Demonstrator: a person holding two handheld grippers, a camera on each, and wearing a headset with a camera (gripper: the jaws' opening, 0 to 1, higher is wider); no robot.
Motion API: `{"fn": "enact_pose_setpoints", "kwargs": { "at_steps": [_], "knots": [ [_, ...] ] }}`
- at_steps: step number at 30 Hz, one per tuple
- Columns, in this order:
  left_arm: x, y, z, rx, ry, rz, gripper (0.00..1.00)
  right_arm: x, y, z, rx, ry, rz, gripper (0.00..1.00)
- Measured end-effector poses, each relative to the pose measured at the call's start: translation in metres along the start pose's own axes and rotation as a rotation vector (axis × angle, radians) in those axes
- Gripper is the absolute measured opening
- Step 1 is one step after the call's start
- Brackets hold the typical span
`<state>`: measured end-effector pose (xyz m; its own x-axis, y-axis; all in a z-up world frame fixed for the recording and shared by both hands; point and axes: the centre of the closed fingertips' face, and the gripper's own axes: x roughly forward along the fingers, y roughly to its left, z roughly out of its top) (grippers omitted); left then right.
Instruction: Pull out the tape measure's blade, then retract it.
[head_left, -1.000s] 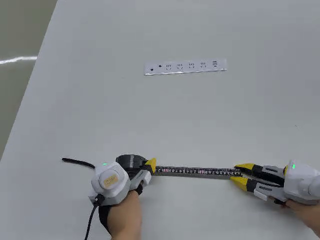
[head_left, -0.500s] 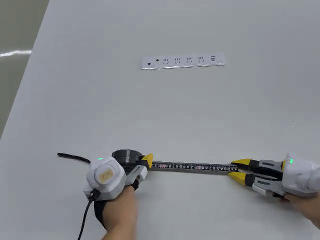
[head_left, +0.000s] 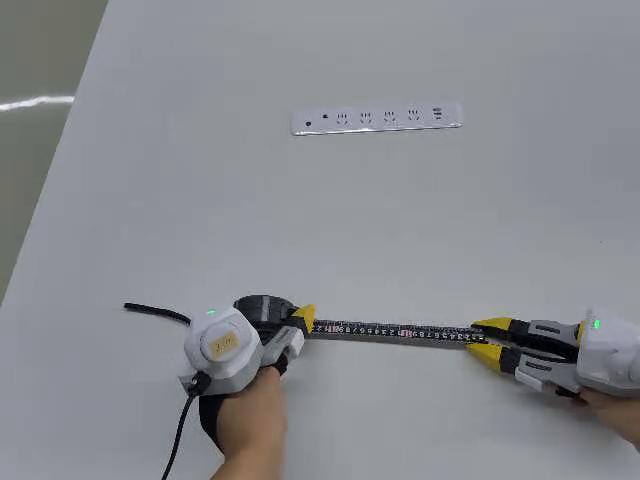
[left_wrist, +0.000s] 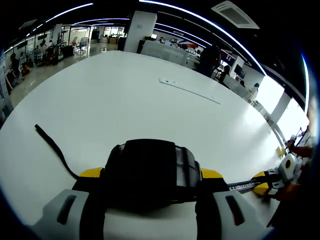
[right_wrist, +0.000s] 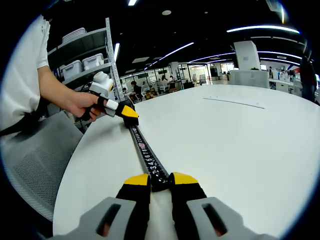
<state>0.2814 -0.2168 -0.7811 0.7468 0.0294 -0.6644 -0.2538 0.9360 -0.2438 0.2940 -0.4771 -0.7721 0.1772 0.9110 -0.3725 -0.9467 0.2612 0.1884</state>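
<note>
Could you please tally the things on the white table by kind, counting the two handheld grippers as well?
Tape measure: 1
Power strip: 1
Grippers: 2 (left gripper, right gripper)
Total: 4

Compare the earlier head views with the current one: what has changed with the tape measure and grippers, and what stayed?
Against the power strip, the right gripper seems to have eased slightly toward the case, leaving the blade a touch shorter. Nothing taken or released: the left gripper still clamps the case, the right gripper still pinches the blade's end. Other shifts are camera motion.
</note>
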Motion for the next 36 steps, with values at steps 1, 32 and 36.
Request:
{"fn": "enact_pose_setpoints", "kwargs": {
  "at_steps": [1,32,36],
  "knots": [
    [0.000,0.000,0.000,0.001,0.001,0.000,0.71,0.002,0.000,0.001,0.004,0.003,-0.001,0.15],
    [0.000,0.000,0.000,0.000,-0.001,-0.007,0.71,0.042,0.008,0.005,-0.025,0.015,0.072,0.14],
    [0.000,0.000,0.000,0.000,0.002,-0.008,0.71,0.045,0.009,0.005,-0.024,0.015,0.078,0.14]
  ]
}}
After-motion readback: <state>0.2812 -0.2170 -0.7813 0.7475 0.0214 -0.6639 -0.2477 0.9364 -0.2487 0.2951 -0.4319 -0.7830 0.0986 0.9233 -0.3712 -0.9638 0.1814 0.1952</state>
